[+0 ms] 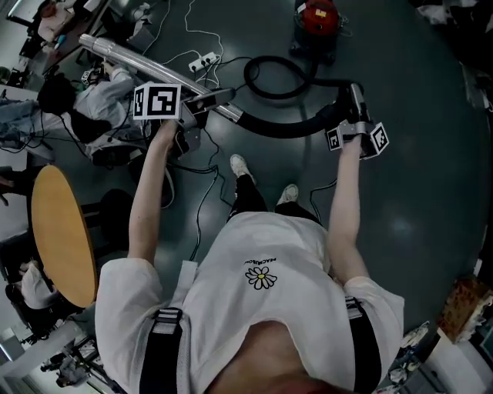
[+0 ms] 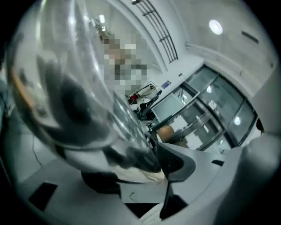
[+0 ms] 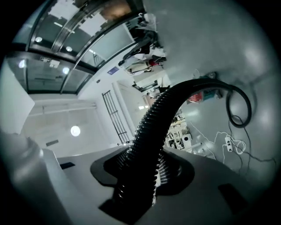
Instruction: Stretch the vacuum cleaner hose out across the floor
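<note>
Right fingers (image 3: pixel 169 169) pinch the black ribbed hose (image 3: pixel 175 105) and hold it up off the floor (image 1: pixel 416 192). Left fingers (image 2: pixel 178 162) are part-spread, with the chrome wand (image 2: pixel 66 66) lying between them, not clamped (that view is blurred). Right gripper (image 1: pixel 353 96) and left gripper (image 1: pixel 219 98) are well apart, with the hose curving between them. Beyond the right gripper the hose makes one loop, then reaches the red vacuum cleaner (image 1: pixel 316 17) at the floor's far side.

Dim, fisheye-warped (foreground blur)
</note>
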A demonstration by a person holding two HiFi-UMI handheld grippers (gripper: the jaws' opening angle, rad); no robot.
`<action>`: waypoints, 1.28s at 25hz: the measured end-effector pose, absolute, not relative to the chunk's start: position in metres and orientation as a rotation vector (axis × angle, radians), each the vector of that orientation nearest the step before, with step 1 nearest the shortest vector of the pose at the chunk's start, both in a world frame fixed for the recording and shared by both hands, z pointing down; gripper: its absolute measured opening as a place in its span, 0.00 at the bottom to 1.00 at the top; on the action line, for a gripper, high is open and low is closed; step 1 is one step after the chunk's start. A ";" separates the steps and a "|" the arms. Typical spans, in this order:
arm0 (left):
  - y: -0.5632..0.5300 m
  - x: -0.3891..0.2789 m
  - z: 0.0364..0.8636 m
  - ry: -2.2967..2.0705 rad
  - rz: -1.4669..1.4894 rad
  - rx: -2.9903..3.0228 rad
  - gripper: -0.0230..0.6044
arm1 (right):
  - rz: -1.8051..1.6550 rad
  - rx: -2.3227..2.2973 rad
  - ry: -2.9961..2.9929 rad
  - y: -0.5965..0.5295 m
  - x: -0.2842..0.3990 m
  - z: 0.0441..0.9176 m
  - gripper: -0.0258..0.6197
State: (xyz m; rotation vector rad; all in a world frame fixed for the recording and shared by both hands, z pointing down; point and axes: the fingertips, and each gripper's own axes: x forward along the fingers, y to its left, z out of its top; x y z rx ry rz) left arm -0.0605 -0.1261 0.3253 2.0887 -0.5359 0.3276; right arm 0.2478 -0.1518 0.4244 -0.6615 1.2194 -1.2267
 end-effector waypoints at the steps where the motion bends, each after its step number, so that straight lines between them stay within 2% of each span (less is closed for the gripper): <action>1: -0.124 -0.062 0.335 -0.474 0.240 2.015 0.43 | -1.206 -0.672 1.275 -0.160 0.254 0.403 0.35; 7: -0.081 -0.042 0.375 -0.168 -0.096 1.658 0.43 | -1.173 -0.724 1.552 -0.206 0.269 0.298 0.35; 11: -0.011 -0.047 0.372 0.014 0.076 1.827 0.43 | -1.152 -0.766 1.762 -0.229 0.273 0.257 0.35; 14: -0.009 -0.099 0.369 -0.258 0.212 2.196 0.43 | -1.123 -0.800 2.070 -0.230 0.241 0.229 0.35; 18: -0.070 -0.127 0.321 -0.740 0.191 2.602 0.43 | -1.136 -0.706 2.616 -0.203 0.134 0.228 0.33; 22: -0.102 -0.085 0.279 -0.964 0.501 3.098 0.43 | -1.253 -0.884 3.030 -0.152 0.087 0.267 0.33; 25: -0.122 -0.032 0.258 -0.980 0.756 3.401 0.43 | -1.181 -0.566 3.073 -0.117 0.066 0.233 0.33; 29: -0.147 0.034 0.210 -0.845 0.671 3.618 0.43 | -1.138 -0.341 3.108 -0.070 0.068 0.197 0.33; 32: -0.152 0.070 0.183 -0.696 0.718 3.795 0.43 | -1.185 -0.274 3.141 -0.034 0.071 0.200 0.33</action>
